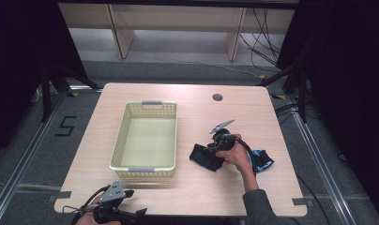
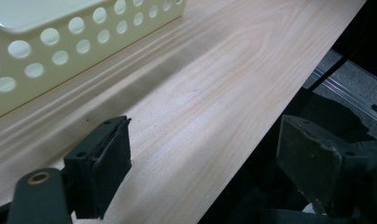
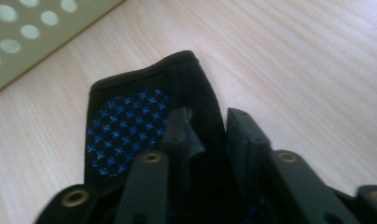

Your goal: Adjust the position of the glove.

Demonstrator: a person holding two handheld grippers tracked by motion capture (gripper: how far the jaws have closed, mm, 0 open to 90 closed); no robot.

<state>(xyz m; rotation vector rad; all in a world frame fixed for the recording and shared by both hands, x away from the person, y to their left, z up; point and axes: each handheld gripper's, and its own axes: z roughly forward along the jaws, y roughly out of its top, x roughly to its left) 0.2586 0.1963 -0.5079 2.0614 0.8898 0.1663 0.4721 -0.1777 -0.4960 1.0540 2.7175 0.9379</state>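
Observation:
A black fabric piece with small blue crosses lies flat on the wooden table, right of the basket. A shiny blue part of it shows past the person's right hand. My right gripper comes down on it from the right, and its jaws stand close together with a raised fold of the black fabric pinched between them. My left gripper rests at the table's front left edge, its jaws wide apart over bare wood with nothing between them.
A pale yellow perforated basket with nothing in it stands left of centre; its wall shows in the left gripper view and the right gripper view. A round cable hole sits at the table's back.

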